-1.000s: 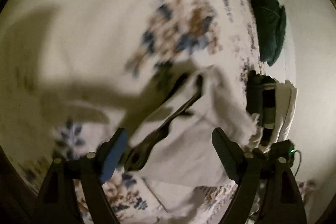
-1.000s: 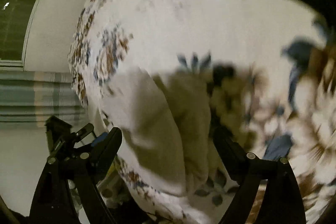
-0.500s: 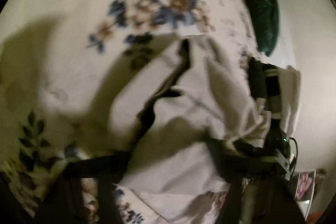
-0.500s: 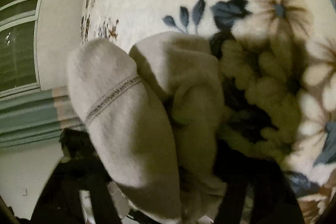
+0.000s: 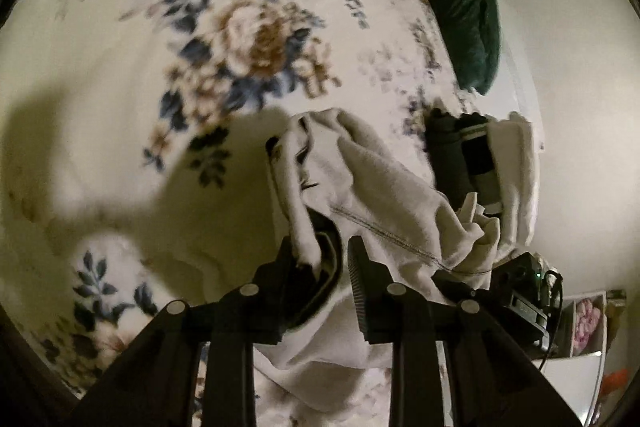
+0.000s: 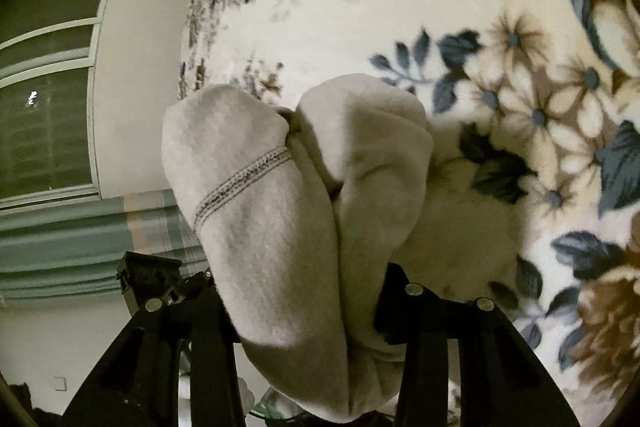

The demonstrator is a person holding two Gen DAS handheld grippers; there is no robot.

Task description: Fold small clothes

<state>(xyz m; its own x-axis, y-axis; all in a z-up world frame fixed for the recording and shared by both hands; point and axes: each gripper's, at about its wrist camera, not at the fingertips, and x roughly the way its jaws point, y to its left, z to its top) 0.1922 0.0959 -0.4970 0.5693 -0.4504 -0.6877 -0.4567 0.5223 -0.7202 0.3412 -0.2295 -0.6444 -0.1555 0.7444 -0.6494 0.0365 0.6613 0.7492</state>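
Observation:
A cream sweatshirt-like garment [image 5: 380, 195] with a stitched seam and a dark inner lining hangs lifted over the floral blanket [image 5: 120, 99]. My left gripper [image 5: 326, 267] has its jaws closing, with the garment's lined edge pinched between the fingers. In the right wrist view the same garment [image 6: 256, 211] bulges in two thick folds out of my right gripper [image 6: 308, 291]. Its jaws are closing too, and the cloth fills the gap between the fingers. The fabric hides both fingertip pairs.
A dark green pillow [image 5: 460, 11] lies at the bed's far right edge. A stack of folded black and white clothes [image 5: 480, 155] sits just behind the garment. A window [image 6: 48, 107] with striped curtains lies past the bed's left edge.
Both grippers went from wide open around the garment to closed on it. The garment came up off the blanket and bunched into folds, and the left gripper rose.

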